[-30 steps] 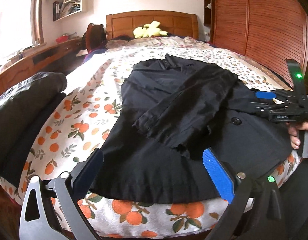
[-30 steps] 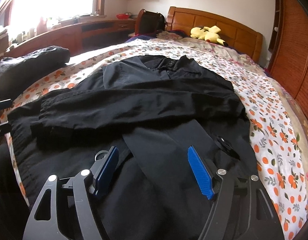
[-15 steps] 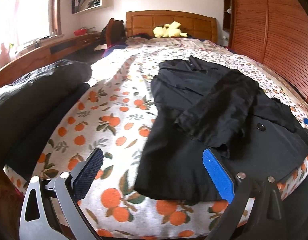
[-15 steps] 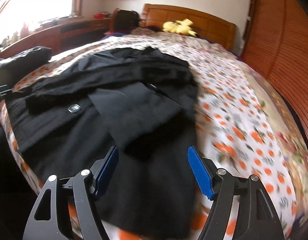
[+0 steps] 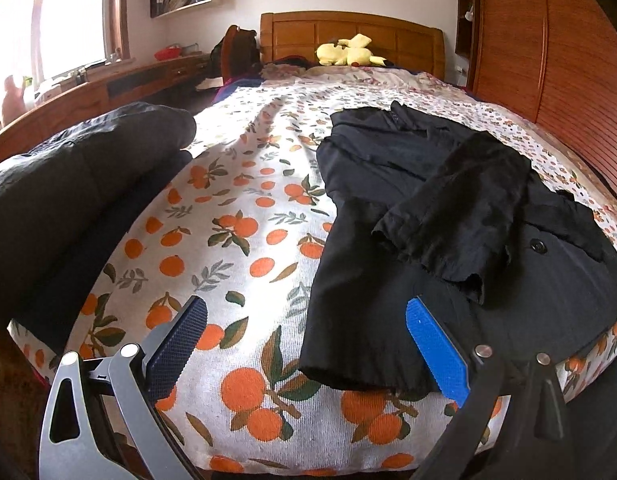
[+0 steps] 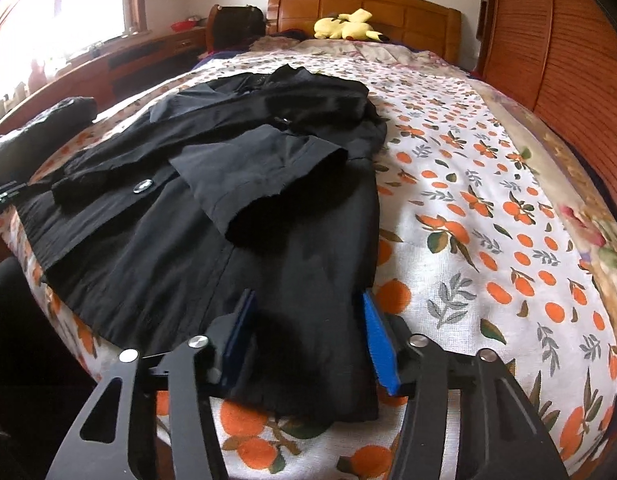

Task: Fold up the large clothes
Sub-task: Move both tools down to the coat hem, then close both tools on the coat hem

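While both sleeves (image 6: pixel 268 184) are laid across the black coat (image 6: pixel 180 256), its hem (image 6: pixel 304 396) is not yet lifted; the left gripper (image 5: pixel 304 352) is released, and the right gripper's (image 6: pixel 308 340) jaws, just closing, are set astride it without pressing.

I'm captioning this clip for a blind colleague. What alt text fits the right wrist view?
The right gripper, jaws just closing partway, hovers at the near hem corner of a black coat spread flat on an orange-print bedsheet, both sleeves folded across its front. Whether the jaws touch the cloth is unclear. A yellow plush toy lies by the wooden headboard.
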